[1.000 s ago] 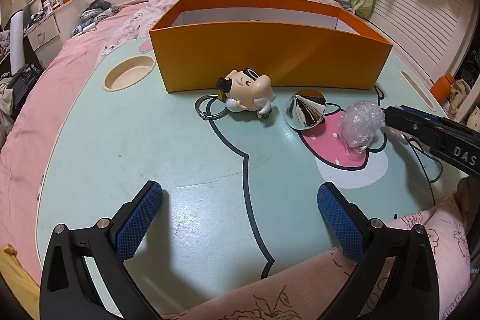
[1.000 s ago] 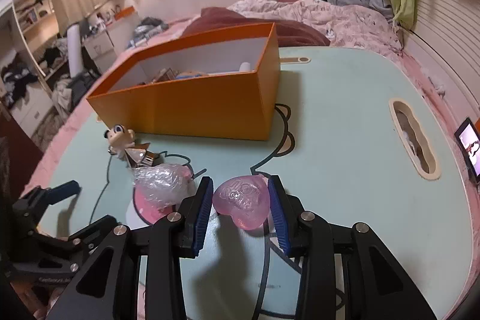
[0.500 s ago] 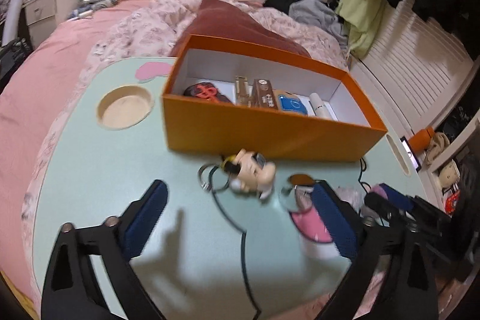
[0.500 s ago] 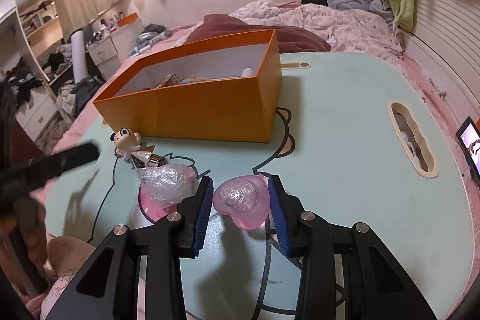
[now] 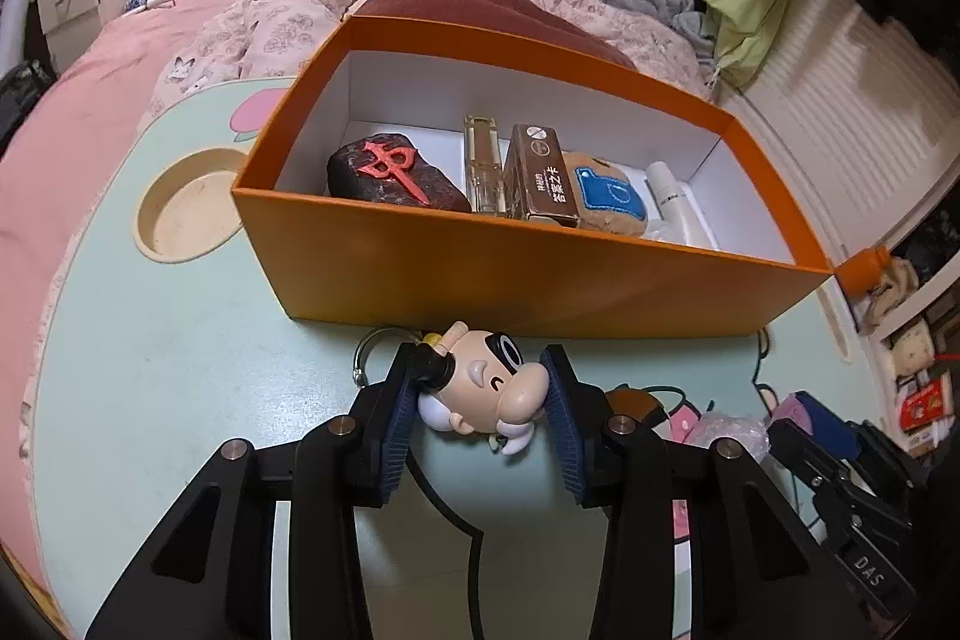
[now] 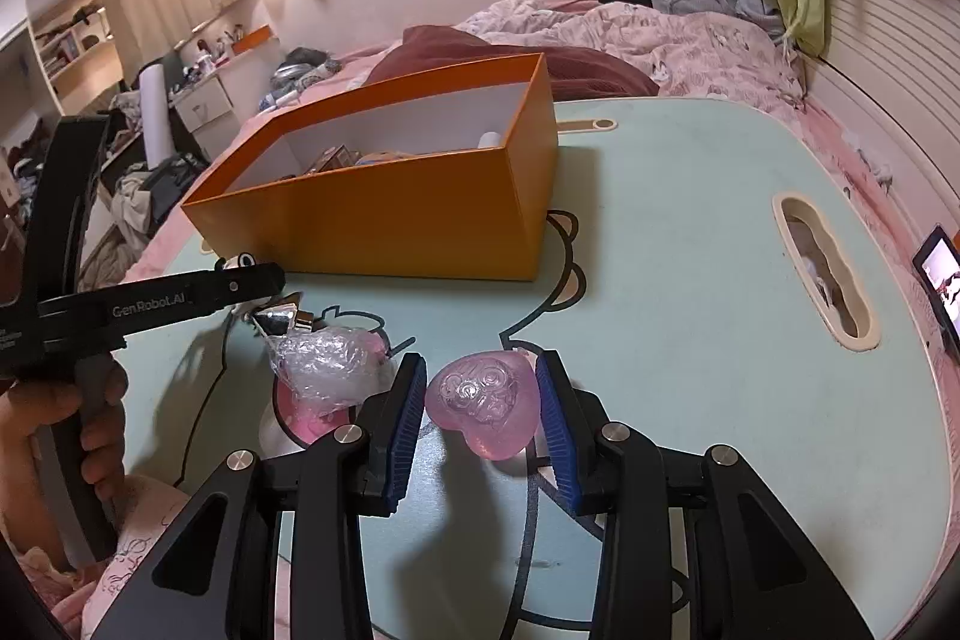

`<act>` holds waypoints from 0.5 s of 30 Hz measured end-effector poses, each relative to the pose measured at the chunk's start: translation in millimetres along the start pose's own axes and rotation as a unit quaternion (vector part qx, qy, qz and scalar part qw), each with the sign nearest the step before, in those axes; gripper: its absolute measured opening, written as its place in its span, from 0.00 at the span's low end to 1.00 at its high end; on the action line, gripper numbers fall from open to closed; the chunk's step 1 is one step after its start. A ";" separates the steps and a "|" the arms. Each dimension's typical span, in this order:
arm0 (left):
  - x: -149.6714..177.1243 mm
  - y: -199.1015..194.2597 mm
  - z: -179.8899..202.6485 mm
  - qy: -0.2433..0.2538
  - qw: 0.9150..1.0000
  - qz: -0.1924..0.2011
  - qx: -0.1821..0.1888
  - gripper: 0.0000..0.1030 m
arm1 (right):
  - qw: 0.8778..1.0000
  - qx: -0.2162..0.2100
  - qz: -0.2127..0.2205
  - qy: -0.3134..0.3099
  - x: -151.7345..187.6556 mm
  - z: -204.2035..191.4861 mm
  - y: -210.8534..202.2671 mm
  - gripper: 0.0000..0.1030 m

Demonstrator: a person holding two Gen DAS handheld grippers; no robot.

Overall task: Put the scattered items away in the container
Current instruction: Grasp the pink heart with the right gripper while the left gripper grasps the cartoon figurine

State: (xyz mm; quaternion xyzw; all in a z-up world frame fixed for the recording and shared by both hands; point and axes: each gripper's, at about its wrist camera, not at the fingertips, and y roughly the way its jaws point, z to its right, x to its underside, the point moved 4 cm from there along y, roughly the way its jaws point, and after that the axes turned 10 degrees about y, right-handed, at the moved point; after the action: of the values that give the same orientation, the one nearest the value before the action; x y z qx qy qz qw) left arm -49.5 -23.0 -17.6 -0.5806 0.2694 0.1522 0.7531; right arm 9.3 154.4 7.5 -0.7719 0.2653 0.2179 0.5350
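The left gripper is closing around the cartoon-head plastic keychain beside the orange cardboard box's near wall (an easy lift in); the right gripper clamps the translucent pink heart-shaped case.

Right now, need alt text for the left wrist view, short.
The left gripper is closing its blue pads around a cartoon figure keychain lying on a mint table, just in front of an open orange box. The box already holds several small items, including a dark stone-like piece with a red character.
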 end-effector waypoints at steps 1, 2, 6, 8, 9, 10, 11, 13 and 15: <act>0.8 -1.4 -2.0 -0.005 1.000 0.005 0.005 0.40 | 1.000 0.000 0.001 -0.001 -0.3 0.1 -0.2 0.35; 1.8 -6.0 -3.8 -0.010 1.000 0.014 0.012 0.40 | 1.000 0.001 0.002 -0.002 -0.3 0.2 -0.6 0.35; 8.0 -31.8 -5.8 -0.012 0.999 0.047 0.020 0.40 | 1.000 0.004 0.006 -0.005 -0.4 0.1 -1.8 0.35; 12.8 -46.1 -2.7 -0.003 0.998 0.063 0.008 0.40 | 1.000 0.005 0.008 -0.008 0.1 -1.1 -3.2 0.35; 16.8 -52.3 0.1 0.003 0.998 0.069 0.000 0.40 | 1.000 0.006 0.010 -0.011 0.1 -2.1 -3.9 0.35; 22.9 -58.3 3.1 0.009 0.997 0.074 -0.010 0.40 | 1.000 0.008 0.011 -0.015 0.4 -3.2 -4.7 0.35; 28.5 -62.2 5.4 0.013 0.997 0.078 -0.017 0.40 | 1.000 0.010 0.013 -0.018 1.0 -4.4 -5.5 0.35; 39.3 -64.2 8.8 0.019 0.996 0.079 -0.031 0.40 | 0.999 0.020 0.016 -0.028 2.4 -7.7 -6.9 0.35; 51.8 -60.7 10.8 0.025 0.996 0.070 -0.040 0.40 | 0.999 0.034 0.017 -0.039 4.0 -10.6 -6.6 0.35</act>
State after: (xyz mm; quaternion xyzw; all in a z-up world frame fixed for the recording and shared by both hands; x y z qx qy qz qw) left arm 27.8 -33.9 2.3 -0.5941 0.3218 0.2005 0.7095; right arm 17.2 145.6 13.3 -0.7396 0.2644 0.2477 0.5672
